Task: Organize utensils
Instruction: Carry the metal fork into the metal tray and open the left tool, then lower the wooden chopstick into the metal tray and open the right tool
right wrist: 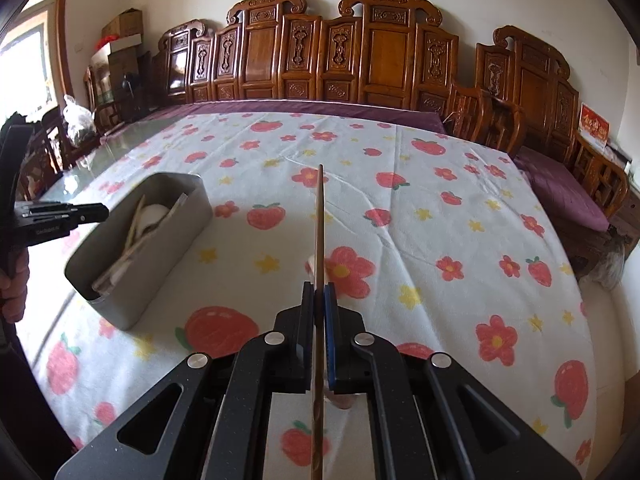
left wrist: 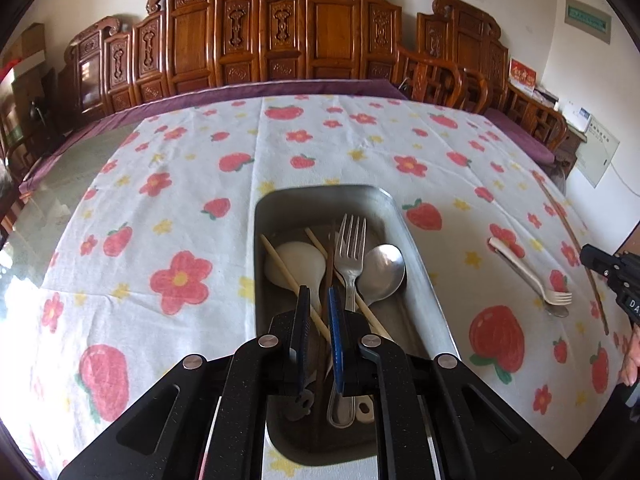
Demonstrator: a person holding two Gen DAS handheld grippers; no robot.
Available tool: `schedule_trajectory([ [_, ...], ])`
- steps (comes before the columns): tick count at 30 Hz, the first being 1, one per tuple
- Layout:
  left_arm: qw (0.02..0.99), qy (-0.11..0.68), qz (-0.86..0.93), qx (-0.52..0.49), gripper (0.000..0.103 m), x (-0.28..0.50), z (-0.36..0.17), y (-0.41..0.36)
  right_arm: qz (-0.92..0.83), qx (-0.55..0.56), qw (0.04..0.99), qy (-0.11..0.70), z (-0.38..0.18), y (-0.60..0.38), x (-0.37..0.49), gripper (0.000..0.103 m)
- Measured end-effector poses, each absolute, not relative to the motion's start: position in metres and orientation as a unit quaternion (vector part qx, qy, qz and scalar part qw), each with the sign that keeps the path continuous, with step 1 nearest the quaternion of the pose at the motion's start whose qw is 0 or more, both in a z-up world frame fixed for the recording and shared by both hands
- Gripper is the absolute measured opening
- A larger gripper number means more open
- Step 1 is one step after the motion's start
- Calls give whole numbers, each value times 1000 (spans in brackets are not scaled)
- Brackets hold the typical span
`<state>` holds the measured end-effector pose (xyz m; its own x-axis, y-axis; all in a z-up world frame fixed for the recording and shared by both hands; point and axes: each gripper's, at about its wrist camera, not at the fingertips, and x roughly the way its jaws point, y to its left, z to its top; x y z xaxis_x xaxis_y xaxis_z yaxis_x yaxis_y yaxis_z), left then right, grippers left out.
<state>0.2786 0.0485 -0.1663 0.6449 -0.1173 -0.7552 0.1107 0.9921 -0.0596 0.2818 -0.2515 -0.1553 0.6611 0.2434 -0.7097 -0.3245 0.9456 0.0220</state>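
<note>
My left gripper (left wrist: 319,294) hovers over the grey metal tray (left wrist: 420,264), shut with only a thin gap and nothing gripped. A dark chopstick seen through that gap lies in the tray. The tray also holds a white spoon (left wrist: 296,264), a metal fork (left wrist: 350,248), a metal spoon (left wrist: 382,272) and pale chopsticks (left wrist: 280,266). My right gripper (right wrist: 319,286) is shut on a long brown chopstick (right wrist: 320,220), raised over the cloth to the right of the tray (right wrist: 160,264). A white plastic fork (left wrist: 532,276) rests on a metal utensil (left wrist: 560,312) on the cloth.
The table wears a white cloth with red flowers and strawberries (right wrist: 440,220). Carved wooden chairs (right wrist: 380,60) and purple cushions line the far side. A person's hand (left wrist: 632,360) shows at the right edge, another hand (right wrist: 12,280) at the left edge.
</note>
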Motion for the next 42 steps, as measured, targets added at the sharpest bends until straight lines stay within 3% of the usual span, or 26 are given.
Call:
schedule_trajectory([
  [4,914,400,-65,-8,9,272,-152,60,178,-33,906,382,-144,-228,281,6],
  [8,921,384,-64,-2,18,266,-141,67,201,-29,900,385,-134,-197,281,6],
  [15,929,365,-67,-10,21,258,-126,86,235,-24,888,394,-128,-140,290,6],
  [17,930,360,-65,-14,32,256,-123,91,241,-25,885,398,-129,-124,294,6],
  [20,932,356,-57,-19,37,256,-120,101,249,-22,879,406,-133,-104,300,6],
  [21,933,356,-55,-21,43,256,-119,104,251,-21,878,407,-134,-99,301,6],
  [22,935,351,-49,-23,58,256,-118,108,252,-19,877,409,-135,-93,303,6],
  [23,936,347,-47,-22,64,256,-118,111,254,-18,875,412,-137,-87,305,6],
  [29,936,350,-19,-32,80,262,-120,130,253,-15,869,425,-148,-61,320,6],
  [42,932,360,-2,-36,81,267,-127,138,253,-1,851,459,-189,-36,337,6],
])
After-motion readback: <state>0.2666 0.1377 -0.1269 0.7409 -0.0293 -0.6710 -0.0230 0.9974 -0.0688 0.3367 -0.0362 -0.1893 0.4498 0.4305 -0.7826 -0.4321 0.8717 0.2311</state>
